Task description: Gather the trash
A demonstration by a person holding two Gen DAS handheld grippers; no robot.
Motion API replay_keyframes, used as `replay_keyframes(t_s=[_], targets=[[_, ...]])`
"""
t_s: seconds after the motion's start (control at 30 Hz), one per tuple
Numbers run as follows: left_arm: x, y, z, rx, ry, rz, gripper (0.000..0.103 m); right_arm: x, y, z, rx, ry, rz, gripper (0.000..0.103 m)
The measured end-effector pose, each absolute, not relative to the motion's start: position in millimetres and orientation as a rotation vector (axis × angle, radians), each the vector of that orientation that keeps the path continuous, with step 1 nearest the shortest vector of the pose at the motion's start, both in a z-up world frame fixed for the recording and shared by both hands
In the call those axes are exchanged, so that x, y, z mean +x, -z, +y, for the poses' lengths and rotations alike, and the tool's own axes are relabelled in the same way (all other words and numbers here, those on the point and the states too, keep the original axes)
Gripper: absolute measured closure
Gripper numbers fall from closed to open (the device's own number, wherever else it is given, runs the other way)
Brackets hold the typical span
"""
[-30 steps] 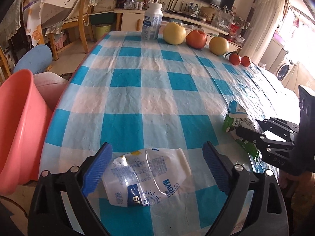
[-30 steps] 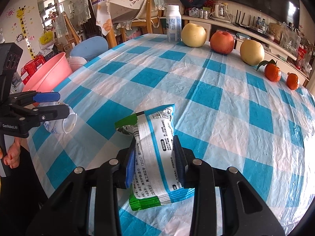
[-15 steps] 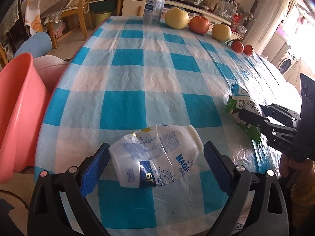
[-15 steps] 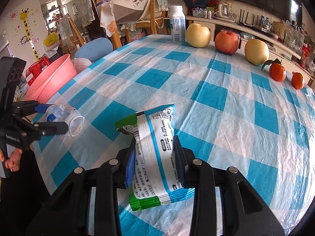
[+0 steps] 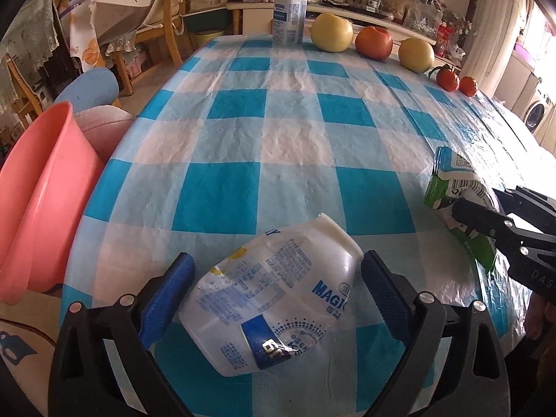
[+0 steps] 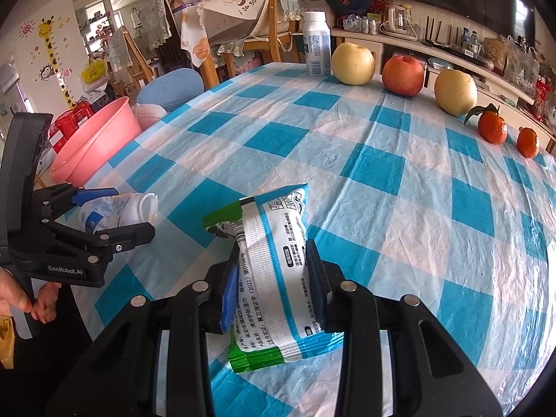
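A crushed clear plastic bottle (image 5: 278, 299) with blue print sits between the blue pads of my left gripper (image 5: 276, 295); the pads touch its sides and it is held just above the checked tablecloth. The bottle also shows in the right wrist view (image 6: 118, 210), inside the left gripper (image 6: 114, 212). My right gripper (image 6: 271, 278) is shut on a white, blue and green snack wrapper (image 6: 274, 271), held upright above the cloth. The wrapper shows in the left wrist view (image 5: 455, 205) at the right gripper (image 5: 486, 208).
A pink plastic basin (image 5: 31, 201) stands off the table's left edge, also in the right wrist view (image 6: 93, 142). At the far edge stand a white bottle (image 5: 288, 17), pears and an apple (image 5: 373, 42), and two tangerines (image 5: 448, 80). Chairs stand beyond.
My left gripper has closed in on the crushed bottle and raised it off the cloth. The right gripper keeps holding the wrapper, almost unmoved.
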State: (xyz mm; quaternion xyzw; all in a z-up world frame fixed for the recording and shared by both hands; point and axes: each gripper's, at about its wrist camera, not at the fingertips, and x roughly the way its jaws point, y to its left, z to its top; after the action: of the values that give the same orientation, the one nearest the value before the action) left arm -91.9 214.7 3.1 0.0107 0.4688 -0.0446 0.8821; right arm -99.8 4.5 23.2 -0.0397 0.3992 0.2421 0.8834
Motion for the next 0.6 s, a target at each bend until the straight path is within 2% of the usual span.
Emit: replay_keyframes(t_s=[0.07, 0.6], targets=[[-93.2, -3.8, 214.1, 0.033, 0.094, 0.968, 0.013, -98.9, -22.9, 3.3, -0.076, -0.499, 0.833, 0.067], [-95.1, -9.5, 220.0, -0.008, 0.133, 0.927, 0.013, -96.1, -23.2, 1.2, -0.051, -0.476, 0.84, 0.067]])
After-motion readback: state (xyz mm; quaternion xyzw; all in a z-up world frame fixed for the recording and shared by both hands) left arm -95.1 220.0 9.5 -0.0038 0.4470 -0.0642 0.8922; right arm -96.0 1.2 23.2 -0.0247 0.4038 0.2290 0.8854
